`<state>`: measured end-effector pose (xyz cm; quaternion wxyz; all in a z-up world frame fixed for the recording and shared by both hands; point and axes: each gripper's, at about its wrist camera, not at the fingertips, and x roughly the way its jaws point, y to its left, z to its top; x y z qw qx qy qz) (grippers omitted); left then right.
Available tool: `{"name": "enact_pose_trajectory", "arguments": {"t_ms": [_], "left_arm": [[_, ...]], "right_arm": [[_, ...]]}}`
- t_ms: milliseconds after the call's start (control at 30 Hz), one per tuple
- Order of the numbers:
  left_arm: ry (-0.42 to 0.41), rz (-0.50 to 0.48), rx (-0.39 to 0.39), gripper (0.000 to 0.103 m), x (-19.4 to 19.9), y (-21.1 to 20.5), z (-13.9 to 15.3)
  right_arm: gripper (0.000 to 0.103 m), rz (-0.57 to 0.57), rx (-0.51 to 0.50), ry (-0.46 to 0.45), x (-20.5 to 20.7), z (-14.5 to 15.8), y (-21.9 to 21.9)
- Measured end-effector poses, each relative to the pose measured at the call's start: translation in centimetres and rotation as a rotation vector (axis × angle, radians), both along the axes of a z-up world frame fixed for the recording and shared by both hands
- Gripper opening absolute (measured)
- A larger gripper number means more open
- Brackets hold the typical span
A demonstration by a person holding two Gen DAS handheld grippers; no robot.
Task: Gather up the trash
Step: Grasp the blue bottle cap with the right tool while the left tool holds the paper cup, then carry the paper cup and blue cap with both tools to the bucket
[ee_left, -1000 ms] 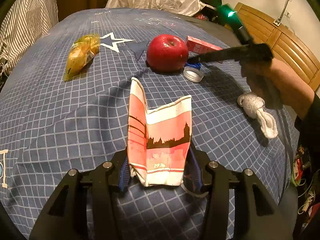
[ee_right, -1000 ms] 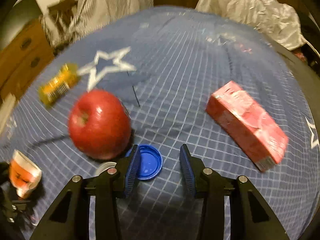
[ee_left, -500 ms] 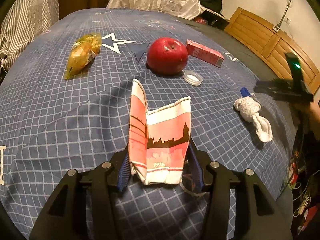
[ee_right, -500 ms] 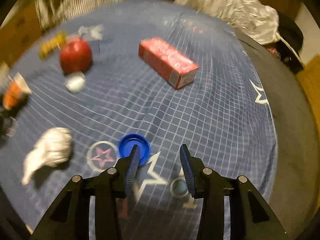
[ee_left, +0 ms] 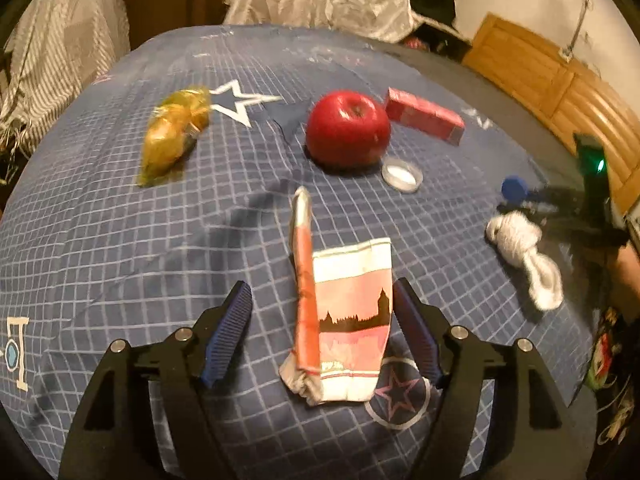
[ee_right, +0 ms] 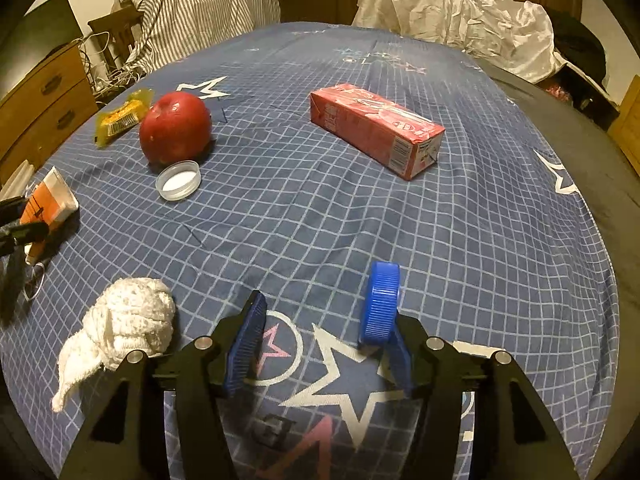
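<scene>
A crushed pink paper cup (ee_left: 344, 320) lies on the blue bedspread between the open fingers of my left gripper (ee_left: 320, 336), free of both pads; it also shows in the right wrist view (ee_right: 48, 204). My right gripper (ee_right: 320, 344) is open. A blue bottle cap (ee_right: 380, 300) stands on edge against its right finger; it also shows in the left wrist view (ee_left: 514, 188). A white bottle cap (ee_right: 178, 180) lies by a red apple (ee_right: 176, 128). A red carton (ee_right: 376, 128) lies on its side farther back. A yellow wrapper (ee_left: 172, 136) lies at the left.
A knotted white sock (ee_right: 124, 328) lies left of my right gripper. Crumpled white plastic (ee_right: 460, 12) and striped cloth (ee_right: 200, 4) lie beyond the far edge of the bed. A wooden dresser (ee_right: 36, 100) stands at the left, a wooden headboard (ee_left: 560, 92) at the right.
My left gripper has opened and the crushed cup now lies free between its fingers. My right gripper has opened wider; the blue cap now stands on edge against its right finger.
</scene>
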<state>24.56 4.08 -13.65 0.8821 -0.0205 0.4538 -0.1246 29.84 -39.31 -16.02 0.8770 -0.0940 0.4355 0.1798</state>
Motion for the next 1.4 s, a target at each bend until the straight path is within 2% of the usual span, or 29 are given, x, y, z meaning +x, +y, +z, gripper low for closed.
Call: {"name": "enact_pose_trajectory", "arguments": {"t_ms": [133, 200, 267, 333, 433, 500, 667, 767, 1000, 1200, 1400], "left_arm": [[0.004, -0.007, 0.024, 0.07, 0.2, -0.4, -0.5], [0.012, -0.006, 0.026, 0.069, 0.5, -0.5, -0.7], [0.011, 0.004, 0.039, 0.062, 0.5, -0.5, -0.8], [0.012, 0.018, 0.049, 0.046, 0.7, -0.5, -1.0], [0.009, 0.028, 0.038, 0.046, 0.7, -0.2, -0.9], [0.003, 0.029, 0.046, 0.045, 0.5, -0.3, -0.9], [-0.069, 0.068, 0.026, 0.044, -0.9, 0.4, 0.5], [-0.138, 0.099, 0.018, 0.044, -2.4, 1.0, 2.5], [-0.282, 0.196, -0.009, 0.044, -6.7, 3.3, 7.8], [-0.386, 0.255, 0.01, 0.044, -10.1, 4.6, 11.8], [-0.435, 0.3, 0.005, 0.045, -12.1, 6.2, 13.8]], "right_arm": [[0.058, -0.028, -0.002, -0.019, -0.7, 0.2, -1.1], [0.053, -0.047, -0.001, -0.034, -0.8, 0.2, -1.6], [0.046, -0.077, 0.024, -0.04, -0.6, 0.2, -2.3], [0.038, -0.101, 0.04, -0.05, -0.4, 0.1, -2.7], [0.017, -0.129, 0.045, -0.064, -0.1, -0.2, -2.8], [0.013, -0.141, 0.035, -0.08, 0.0, -0.3, -2.7], [0.013, -0.165, 0.03, -0.185, -1.8, 1.6, -1.6], [0.013, -0.148, 0.055, -0.259, -4.0, 4.2, 0.1], [0.013, -0.073, 0.186, -0.437, -11.4, 10.3, 7.4], [0.013, -0.001, 0.218, -0.505, -15.7, 13.0, 13.8], [0.013, 0.049, 0.244, -0.526, -17.7, 15.4, 19.0]]}}
